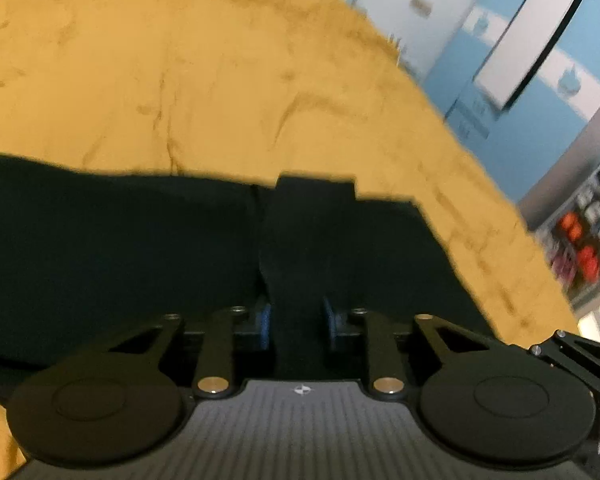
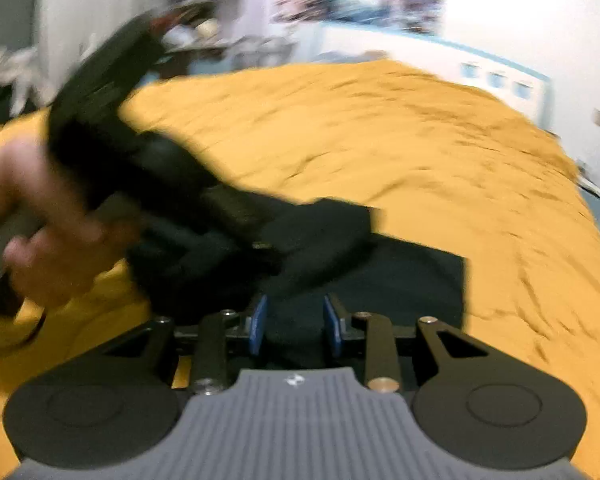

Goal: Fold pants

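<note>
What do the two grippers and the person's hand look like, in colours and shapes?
Both the left gripper and the right gripper look alike: black metal linkages, two round black discs, a ribbed grey body with a small white emblem, brass-coloured pins, and blue pads on the fingers. The bare hand shows no sleeve.

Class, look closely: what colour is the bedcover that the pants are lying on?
Mustard yellow, plain and unpatterned. The bedcover shows best in the right wrist view, spread under the dark pants.
</note>
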Available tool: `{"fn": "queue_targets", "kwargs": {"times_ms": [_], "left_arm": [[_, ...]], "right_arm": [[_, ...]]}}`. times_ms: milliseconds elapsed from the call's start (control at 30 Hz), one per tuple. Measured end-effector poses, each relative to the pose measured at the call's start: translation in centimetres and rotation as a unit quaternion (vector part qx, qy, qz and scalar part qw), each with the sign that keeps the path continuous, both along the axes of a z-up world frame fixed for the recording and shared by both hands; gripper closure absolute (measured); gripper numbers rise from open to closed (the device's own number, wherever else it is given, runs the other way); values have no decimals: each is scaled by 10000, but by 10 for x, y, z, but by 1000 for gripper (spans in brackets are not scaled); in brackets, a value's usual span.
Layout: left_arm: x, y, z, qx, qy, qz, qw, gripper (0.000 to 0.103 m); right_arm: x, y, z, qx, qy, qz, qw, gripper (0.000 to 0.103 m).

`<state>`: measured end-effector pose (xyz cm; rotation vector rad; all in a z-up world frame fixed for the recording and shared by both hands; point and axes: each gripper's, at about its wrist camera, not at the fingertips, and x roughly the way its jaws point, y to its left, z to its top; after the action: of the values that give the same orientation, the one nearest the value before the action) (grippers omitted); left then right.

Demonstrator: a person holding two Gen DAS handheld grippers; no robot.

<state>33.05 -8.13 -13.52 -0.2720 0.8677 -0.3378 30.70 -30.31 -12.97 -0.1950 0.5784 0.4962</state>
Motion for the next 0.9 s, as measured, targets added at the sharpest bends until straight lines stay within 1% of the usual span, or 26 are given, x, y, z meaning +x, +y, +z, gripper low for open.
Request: {"fn": "queue_targets", "kwargs": {"times_ms": [67, 100, 167, 233, 267, 300, 333, 367, 433, 533, 633, 700, 767, 800, 900], "left_arm": [[-8, 10, 5, -193, -126, 174, 9996, 101], [-10, 15, 5, -289, -124, 282, 9991, 101], [-12, 22, 2, -287, -56, 433, 9986, 100], [-9, 25, -6, -229, 33, 574, 9981, 98], [-8, 26, -12, -241, 164, 605, 9977, 91], [-8, 28, -18, -217, 311, 630, 9973, 81], [-8, 29, -24, -195, 427, 608, 9970, 78], [-8, 31, -26, -224, 421, 582, 9972, 78], [-10, 39, -22, -351, 418, 643, 9964, 75], [-20, 53, -9, -453, 227, 978, 9939, 72], [-31, 61, 1, -530, 9, 955, 9940, 72], [-40, 65, 7, -448, -82, 943, 9945, 72], [-48, 73, 13, -392, -182, 943, 9946, 72], [-52, 78, 16, -386, -208, 971, 9943, 69], [-63, 103, 17, -417, -173, 1148, 9924, 67]], "right_arm": [[0, -15, 3, 241, -74, -392, 9989, 77], [1, -21, 4, 331, -94, -549, 9979, 76], [3, -29, 4, 501, -106, -835, 9952, 76], [6, -30, -2, 449, -3, -1023, 9937, 76], [8, -28, -9, 307, 96, -1066, 9938, 75], [11, -26, -17, 152, 265, -1056, 9939, 73], [13, -22, -25, -31, 509, -1030, 9934, 73], [13, -18, -32, -250, 659, -988, 9926, 73], [8, -12, -31, -446, 580, -918, 9931, 73], [10, -16, -19, -426, 707, -911, 9924, 73], [5, -16, -11, -374, 693, -936, 9925, 73], [1, -14, -9, -424, 811, -962, 9911, 73], [-5, -14, -7, -438, 798, -1018, 9906, 73], [-8, -16, -7, -423, 778, -1061, 9904, 73], [-16, -16, 1, -336, 653, -1132, 9908, 73]]}}
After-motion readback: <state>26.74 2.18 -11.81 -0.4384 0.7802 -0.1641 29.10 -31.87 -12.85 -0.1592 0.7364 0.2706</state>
